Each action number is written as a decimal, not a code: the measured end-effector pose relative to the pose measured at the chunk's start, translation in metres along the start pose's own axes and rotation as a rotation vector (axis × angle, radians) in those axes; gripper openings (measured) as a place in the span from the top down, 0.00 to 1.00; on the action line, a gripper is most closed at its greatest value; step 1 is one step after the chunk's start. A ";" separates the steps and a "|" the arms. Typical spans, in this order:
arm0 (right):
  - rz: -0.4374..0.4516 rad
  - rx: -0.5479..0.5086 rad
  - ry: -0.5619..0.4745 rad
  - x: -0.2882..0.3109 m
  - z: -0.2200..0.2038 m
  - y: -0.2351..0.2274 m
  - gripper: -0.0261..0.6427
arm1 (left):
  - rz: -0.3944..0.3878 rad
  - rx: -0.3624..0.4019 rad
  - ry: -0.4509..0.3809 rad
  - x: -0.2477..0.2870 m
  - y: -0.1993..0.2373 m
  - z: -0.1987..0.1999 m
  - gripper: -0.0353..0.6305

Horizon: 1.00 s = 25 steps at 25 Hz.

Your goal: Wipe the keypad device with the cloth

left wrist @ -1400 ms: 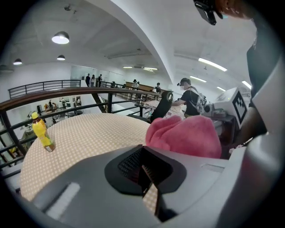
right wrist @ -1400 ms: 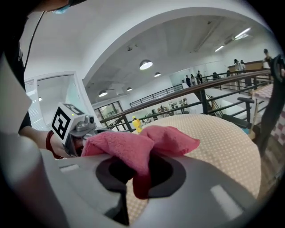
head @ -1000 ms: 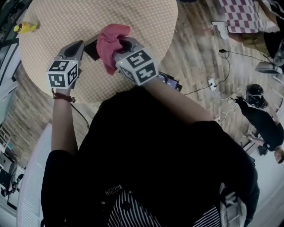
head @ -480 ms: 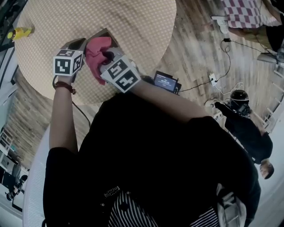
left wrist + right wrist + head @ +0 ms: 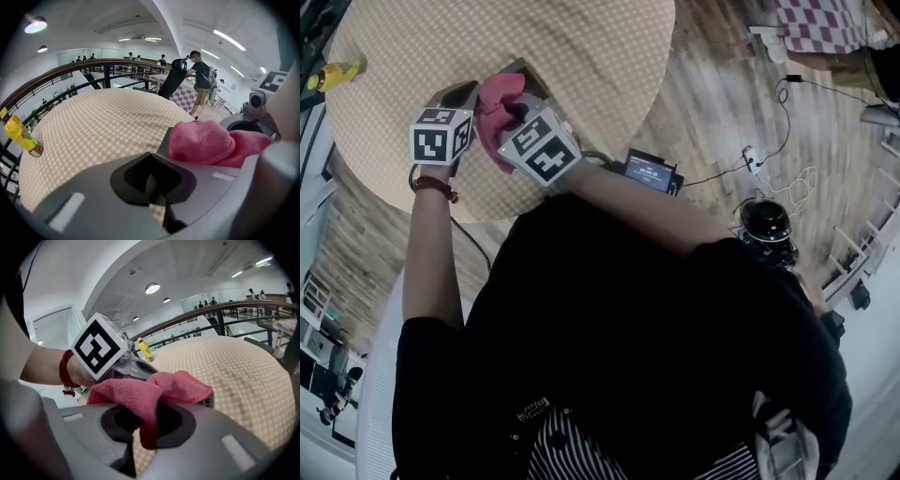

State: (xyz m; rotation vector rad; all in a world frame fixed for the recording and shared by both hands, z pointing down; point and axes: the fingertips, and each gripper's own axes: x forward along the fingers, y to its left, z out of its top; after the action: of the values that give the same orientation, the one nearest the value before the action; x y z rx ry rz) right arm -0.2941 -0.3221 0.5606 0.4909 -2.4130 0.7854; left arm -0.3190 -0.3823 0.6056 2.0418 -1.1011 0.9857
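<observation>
Yellow bottle (image 5: 328, 73) on checkered table (image 5: 581, 47)

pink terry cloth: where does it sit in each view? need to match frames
Head view: pink terry cloth upper left, between the two marker cubes.
Left gripper view: right of centre, lying on the dark keypad device.
Right gripper view: centre, pinched in the right gripper.
Shared landmark: small yellow bottle at the table edge.

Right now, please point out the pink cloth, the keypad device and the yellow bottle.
pink cloth (image 5: 140, 392): right gripper view, middle of the near fold.
keypad device (image 5: 164, 140): left gripper view, dark edge beside the cloth.
yellow bottle (image 5: 21, 136): left gripper view, its body.
</observation>
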 end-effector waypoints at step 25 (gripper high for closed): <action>-0.029 -0.006 0.111 0.032 -0.033 -0.022 0.86 | 0.078 0.051 0.035 0.009 -0.004 -0.003 0.95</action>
State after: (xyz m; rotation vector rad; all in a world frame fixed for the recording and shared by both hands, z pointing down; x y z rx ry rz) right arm -0.2959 -0.3234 0.6113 0.4660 -2.3002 0.7719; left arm -0.3131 -0.3820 0.6140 2.0272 -1.1556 1.0939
